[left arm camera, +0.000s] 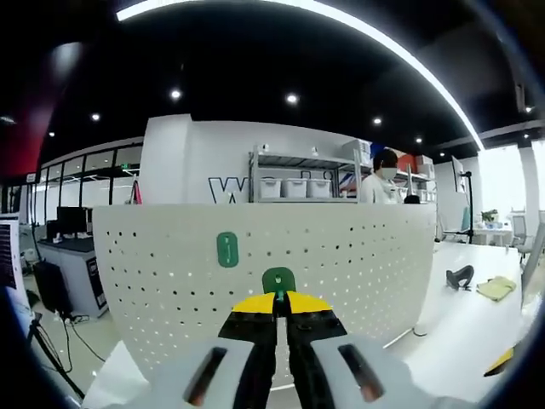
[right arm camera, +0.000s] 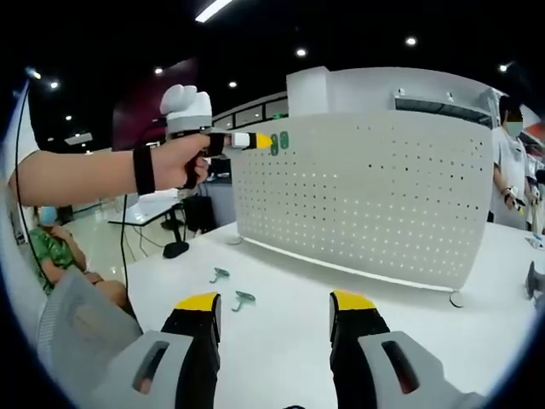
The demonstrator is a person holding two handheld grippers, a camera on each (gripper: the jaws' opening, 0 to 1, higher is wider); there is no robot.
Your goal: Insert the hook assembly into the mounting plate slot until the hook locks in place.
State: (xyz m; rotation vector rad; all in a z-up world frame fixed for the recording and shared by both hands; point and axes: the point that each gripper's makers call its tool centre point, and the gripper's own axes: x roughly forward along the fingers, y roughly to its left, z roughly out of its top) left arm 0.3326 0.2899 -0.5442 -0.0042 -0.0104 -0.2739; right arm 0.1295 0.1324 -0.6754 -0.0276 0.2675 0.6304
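Observation:
A white perforated mounting plate (left arm camera: 341, 256) stands upright on the white table (left arm camera: 460, 332). One green hook (left arm camera: 227, 250) sits fixed on its face. My left gripper (left arm camera: 277, 300) is shut on a second green hook (left arm camera: 278, 279), whose top pokes out between the yellow tips right at the plate. In the right gripper view a hand holds that left gripper (right arm camera: 255, 141) against the plate's (right arm camera: 366, 187) upper left corner, beside the two green hooks (right arm camera: 279, 141). My right gripper (right arm camera: 275, 302) hangs open over the table, nothing between its jaws.
Two loose hooks (right arm camera: 220, 273) (right arm camera: 243, 297) lie on the table (right arm camera: 281, 341) in front of the plate. A black object (left arm camera: 460, 275) and a yellow pad (left arm camera: 496, 288) lie to the right. A person in white (right arm camera: 511, 162) stands behind the plate's right end.

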